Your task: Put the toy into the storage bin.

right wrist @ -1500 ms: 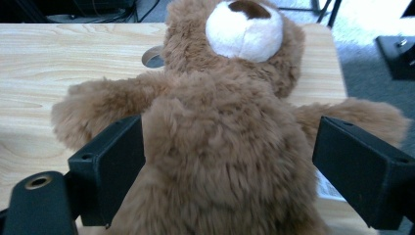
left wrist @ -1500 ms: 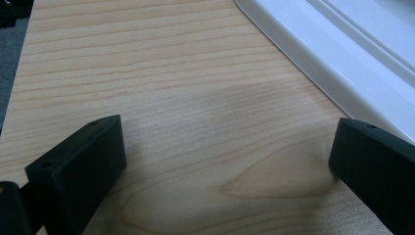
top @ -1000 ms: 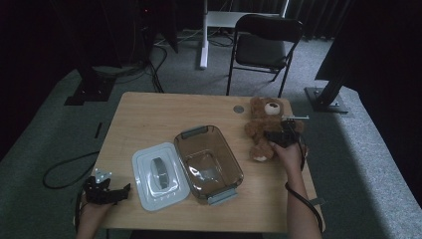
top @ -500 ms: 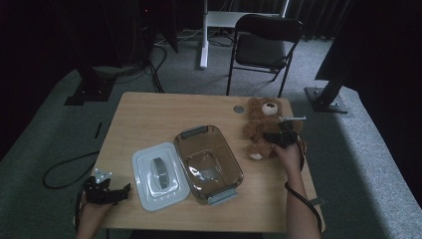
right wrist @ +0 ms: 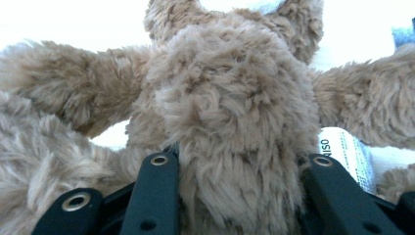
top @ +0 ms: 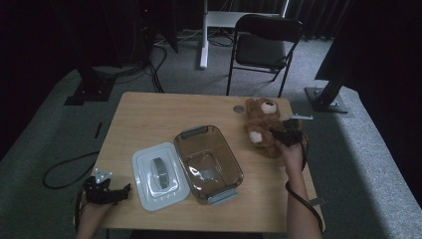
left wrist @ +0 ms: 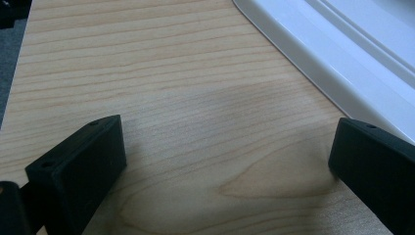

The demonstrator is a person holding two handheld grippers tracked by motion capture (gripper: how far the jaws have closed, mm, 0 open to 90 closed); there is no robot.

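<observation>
A brown teddy bear [top: 261, 127] lies near the table's far right edge. My right gripper [top: 286, 133] reaches it from the right. In the right gripper view its two black jaws stand on either side of the teddy bear's [right wrist: 230, 88] furry body and press into it, so my right gripper [right wrist: 240, 161] is shut on the bear. A white label [right wrist: 345, 152] pokes out beside the right jaw. My left gripper [top: 107, 191] rests at the front left corner. There my left gripper [left wrist: 225, 147] stands open over bare wood, just left of the white lid [left wrist: 342, 49].
A clear brownish container [top: 209, 162] sits open at the table's middle, with its white lid [top: 158, 174] lying flat to its left. A small grey disc [top: 239, 108] lies by the bear's head. A folding chair [top: 266, 40] stands beyond the wooden table [top: 149, 119].
The right gripper has settled slightly onto the bear, and the bear's lower part has shifted a little. The left gripper has stayed where it was.
</observation>
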